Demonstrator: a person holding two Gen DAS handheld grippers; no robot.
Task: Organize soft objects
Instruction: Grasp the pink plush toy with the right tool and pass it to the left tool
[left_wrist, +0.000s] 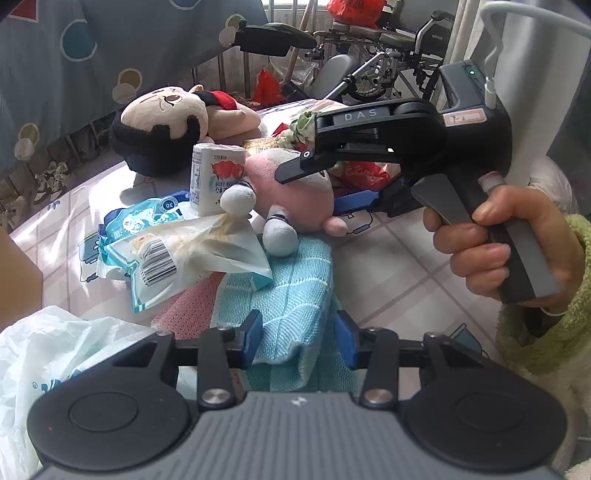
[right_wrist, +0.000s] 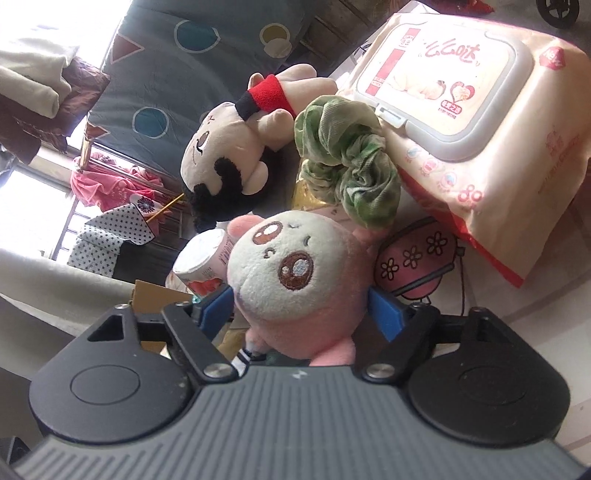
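The left claw (left_wrist: 299, 338) straddles the blue towel (left_wrist: 291, 291); the right claw (right_wrist: 301, 306) brackets the pink plush (right_wrist: 295, 273), neither visibly pinching. Lifting could drag the snack bag (left_wrist: 192, 254).

Straddling a pink plush toy (right_wrist: 295, 280) at lower centre with blue pads (right_wrist: 386, 314) of right gripper (right_wrist: 299, 314); green scrunchie (right_wrist: 347, 173) above, wipes pack (right_wrist: 476, 122) upper right.

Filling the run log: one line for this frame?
left gripper: fingers astride blue cloth | right gripper: fingers astride pink plush | grip on either: cannot tell
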